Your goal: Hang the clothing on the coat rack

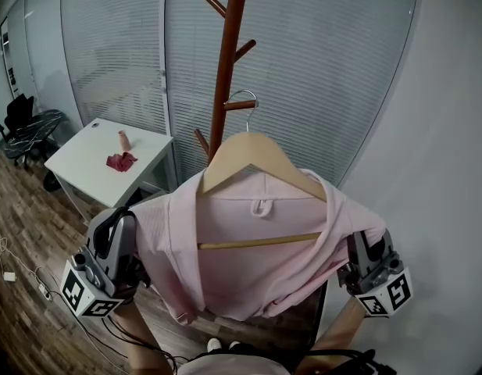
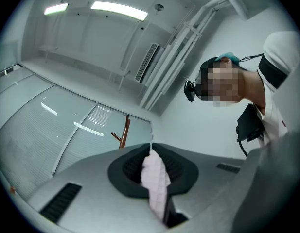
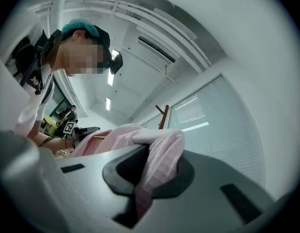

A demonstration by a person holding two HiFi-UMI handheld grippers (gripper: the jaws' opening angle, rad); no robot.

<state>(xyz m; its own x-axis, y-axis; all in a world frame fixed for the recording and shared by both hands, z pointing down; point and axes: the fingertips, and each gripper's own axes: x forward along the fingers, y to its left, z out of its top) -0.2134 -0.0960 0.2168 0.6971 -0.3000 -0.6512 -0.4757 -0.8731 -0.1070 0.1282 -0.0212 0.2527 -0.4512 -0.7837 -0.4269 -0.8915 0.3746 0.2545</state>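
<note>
1. both grippers carry the pink garment up to the coat rack, which stands at 12 o'clock from it in the head view.
2. the left gripper, at 8 o'clock of the garment, has its jaws all but closed, pinching a thin fold of pink cloth. the right gripper, at 4 o'clock, is clamped the same way on a thicker bunch.
3. the garment is draped over a wooden hanger. its metal hook is just beside the rack's pole, at its 3 o'clock, and appears to sit on no peg yet.
4. risk: only cloth is gripped, so the hanger rides loose in the shoulders. a tilt of either hand could slide it out or swing the hook past the peg.
5. risk: the left pinch looks slim, and a tug against the rack might pull the cloth free or nudge the pole.
6. no container is in view. the white table at 10 o'clock bears a crumpled red cloth and a small pinkish upright item.
</note>
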